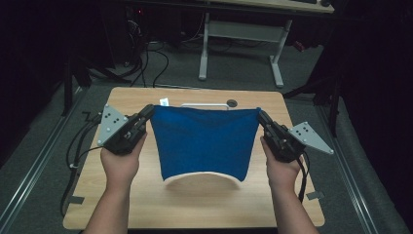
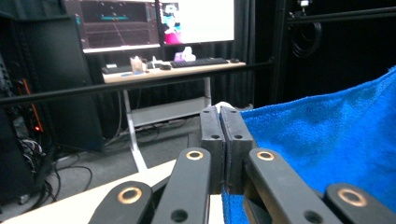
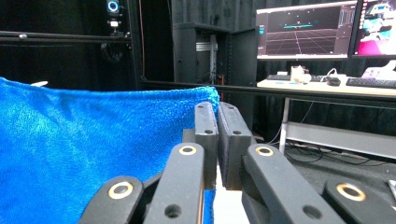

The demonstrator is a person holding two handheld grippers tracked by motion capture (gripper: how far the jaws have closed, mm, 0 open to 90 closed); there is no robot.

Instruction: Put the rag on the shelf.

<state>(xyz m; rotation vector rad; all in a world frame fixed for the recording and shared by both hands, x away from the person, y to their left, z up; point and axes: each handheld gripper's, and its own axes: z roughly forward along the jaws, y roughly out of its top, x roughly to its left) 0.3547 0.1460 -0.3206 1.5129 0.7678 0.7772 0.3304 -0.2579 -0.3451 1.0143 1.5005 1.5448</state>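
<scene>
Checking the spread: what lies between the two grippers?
The blue towel, stretched taut between left gripper and right gripper, each shut on a top corner, in the high view.

High view overhead, gripper views close, sharing towel (image 1: 204, 141)

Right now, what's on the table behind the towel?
Behind the towel, a white tray's rim, a small white tag and a round hole show on the table. The tray's contents are covered.

Blue towel (image 1: 204, 141) stretched across table (image 1: 146, 204) middle, blocking passage between hands; bare room along near edge, both side edges.
</scene>
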